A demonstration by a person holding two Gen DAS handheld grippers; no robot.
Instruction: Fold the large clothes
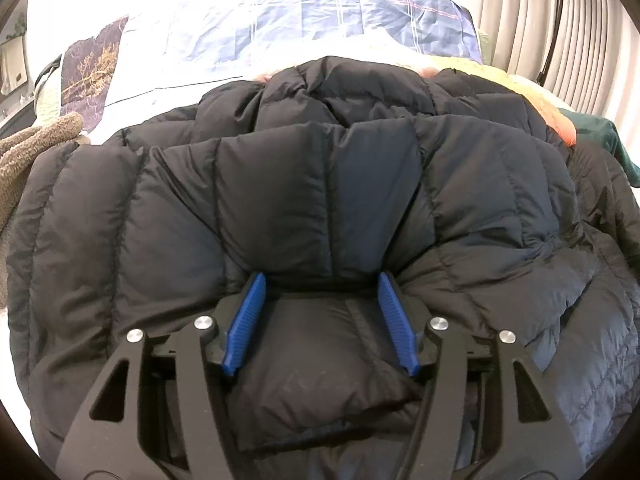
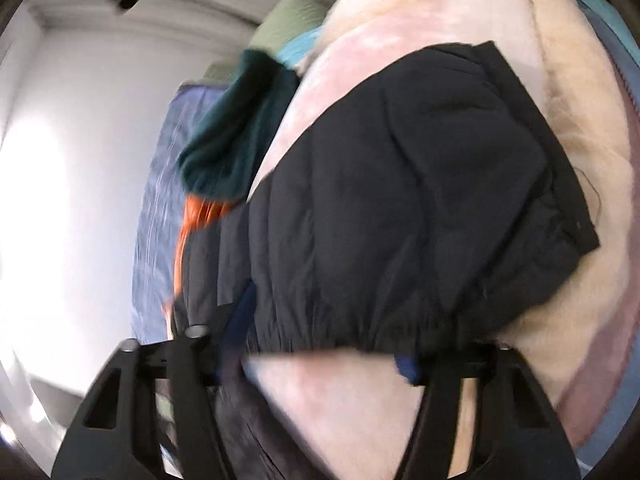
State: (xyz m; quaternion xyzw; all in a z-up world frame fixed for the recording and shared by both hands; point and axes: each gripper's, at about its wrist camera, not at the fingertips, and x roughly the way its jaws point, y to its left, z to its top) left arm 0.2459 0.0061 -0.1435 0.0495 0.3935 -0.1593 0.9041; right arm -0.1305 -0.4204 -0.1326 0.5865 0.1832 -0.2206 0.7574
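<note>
Black puffer jacket (image 1: 280,184) on bed (image 1: 192,40), curtains (image 1: 520,12) behind

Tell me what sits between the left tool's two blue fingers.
A puffed fold of the black down jacket fills the gap between the left tool fingers, seen in the left wrist view.

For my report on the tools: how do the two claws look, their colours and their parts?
The left claw has a black angular frame with cut-out openings, round silver bolts and two ribbed blue finger pads. The right claw shows the same black frame; its view is blurred, with only bits of blue visible.
</note>
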